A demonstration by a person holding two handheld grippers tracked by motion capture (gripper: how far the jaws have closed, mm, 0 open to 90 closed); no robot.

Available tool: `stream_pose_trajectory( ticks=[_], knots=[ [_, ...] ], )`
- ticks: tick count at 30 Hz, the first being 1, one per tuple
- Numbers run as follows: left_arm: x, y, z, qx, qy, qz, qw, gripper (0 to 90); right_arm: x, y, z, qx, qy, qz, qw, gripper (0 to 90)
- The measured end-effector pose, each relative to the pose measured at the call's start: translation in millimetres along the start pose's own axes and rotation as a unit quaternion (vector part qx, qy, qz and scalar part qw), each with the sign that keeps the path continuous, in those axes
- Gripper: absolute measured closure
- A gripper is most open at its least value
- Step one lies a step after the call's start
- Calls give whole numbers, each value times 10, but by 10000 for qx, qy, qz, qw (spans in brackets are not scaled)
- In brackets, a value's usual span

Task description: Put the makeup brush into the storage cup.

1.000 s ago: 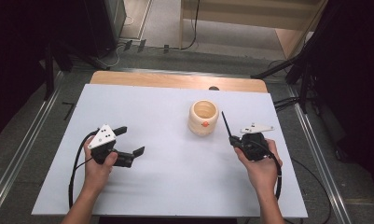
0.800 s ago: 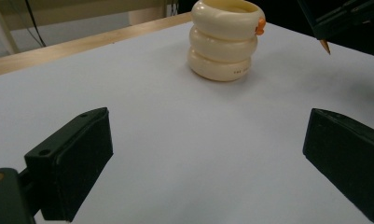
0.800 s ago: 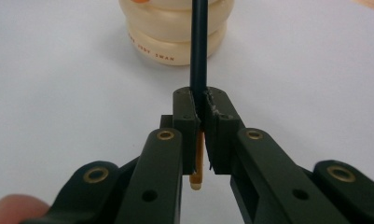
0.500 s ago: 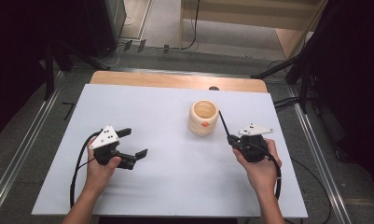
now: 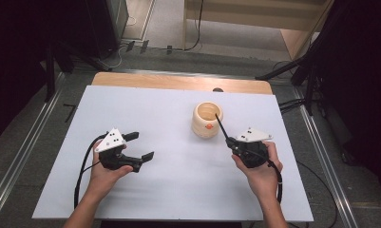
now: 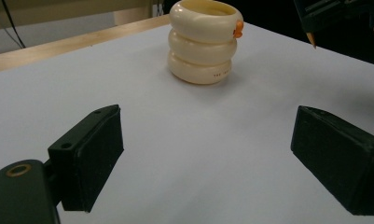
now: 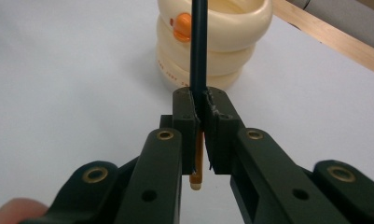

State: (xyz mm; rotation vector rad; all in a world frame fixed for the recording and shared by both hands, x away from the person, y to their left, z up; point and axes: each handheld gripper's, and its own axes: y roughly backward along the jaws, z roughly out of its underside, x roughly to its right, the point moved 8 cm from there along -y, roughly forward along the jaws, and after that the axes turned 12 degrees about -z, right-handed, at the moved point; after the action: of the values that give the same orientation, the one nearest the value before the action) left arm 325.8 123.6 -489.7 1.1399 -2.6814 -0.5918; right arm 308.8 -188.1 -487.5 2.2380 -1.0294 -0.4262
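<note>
The pencil (image 7: 198,51) is sitting tight between the jaws of the right gripper (image 5: 233,142), which are squeezing it near its back end. It is dark and thin, and its sharp tip is pointing up and away toward the cup (image 5: 207,119), close to the rim but not inside yet. In the right gripper view the pencil is lining up with the cup's opening.

The cup is cream colored, looks like three fat rings stacked up, and is wearing a small orange bump on its side. It is standing upright on the white table (image 5: 145,114), toward the far middle.

The left gripper (image 5: 139,146) is waiting well apart from the cup, on the left side. Its jaws have just been closing a little, but they are standing wide with nothing between them.

What could go wrong: the pencil tip might bump the cup's rim and push the cup over, because nothing is holding the cup. The pencil might also tilt in the jaws, since they are pinching just one end.

Counting: one pencil, one cup, two grippers, two hands.
</note>
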Motion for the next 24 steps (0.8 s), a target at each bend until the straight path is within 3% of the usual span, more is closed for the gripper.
stream_pose_trajectory(
  ticks=[19,24],
  knots=[
    [63,4,-53,89,96,113,9999,167,-269,-126,-90,-12,577,-140,9982,846],
    [56,12,-75,126,170,40,9998,222,-330,-194,-92,-13,711,-209,9973,846]
  ],
)
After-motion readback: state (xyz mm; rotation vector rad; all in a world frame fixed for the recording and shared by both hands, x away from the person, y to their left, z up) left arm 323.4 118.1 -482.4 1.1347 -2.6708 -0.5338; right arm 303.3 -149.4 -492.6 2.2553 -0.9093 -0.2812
